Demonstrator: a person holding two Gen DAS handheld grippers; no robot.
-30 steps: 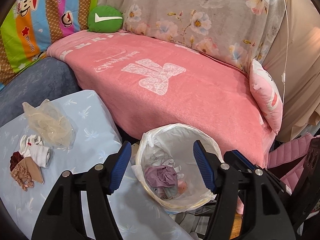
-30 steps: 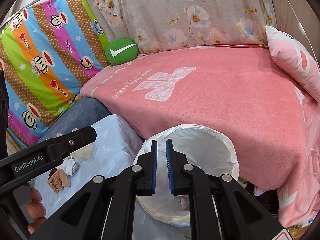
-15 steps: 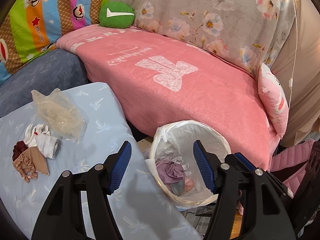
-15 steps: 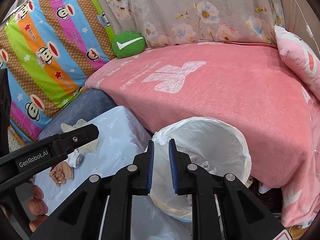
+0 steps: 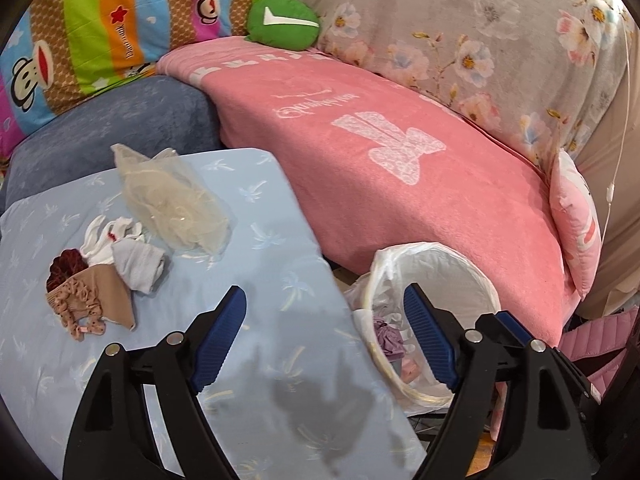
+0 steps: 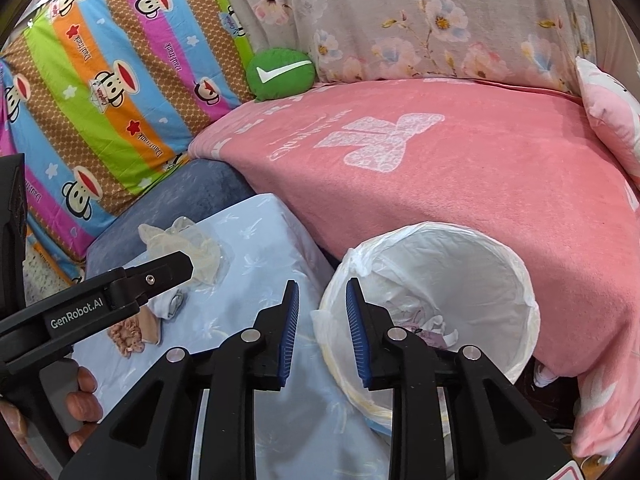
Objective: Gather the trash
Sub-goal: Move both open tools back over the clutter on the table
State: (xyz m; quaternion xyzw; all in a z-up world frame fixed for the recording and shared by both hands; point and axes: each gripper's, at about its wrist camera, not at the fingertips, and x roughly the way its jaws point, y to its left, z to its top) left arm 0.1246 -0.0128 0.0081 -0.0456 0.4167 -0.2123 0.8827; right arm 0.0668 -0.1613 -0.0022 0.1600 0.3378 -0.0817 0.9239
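Note:
A white-lined trash bin point(image 5: 440, 264) point(image 6: 472, 256) stands between the blue-clothed table and the pink sofa, with crumpled purple and white trash point(image 5: 386, 336) inside. On the table lie a clear plastic bag point(image 5: 176, 200) point(image 6: 196, 248), a white-grey cloth wad point(image 5: 132, 260), a dark red scrunchie point(image 5: 66, 268) and a tan ruffled piece point(image 5: 92, 304) point(image 6: 132, 334). My left gripper point(image 5: 324, 332) is open and empty over the table edge beside the bin. My right gripper point(image 6: 320, 324) is partly open and empty above the bin's left rim.
The light blue table point(image 5: 260, 360) fills the lower left. A pink blanket covers the sofa point(image 5: 400, 160), with a green cushion point(image 5: 280, 22), a striped monkey cushion point(image 6: 100, 80) and a pink pillow point(image 5: 576, 216). The left tool's body point(image 6: 100, 300) crosses the right wrist view.
Both grippers have swung left from over the bin toward the table, bringing the table trash nearer. The right gripper's fingers have opened from nearly shut to a clear gap.

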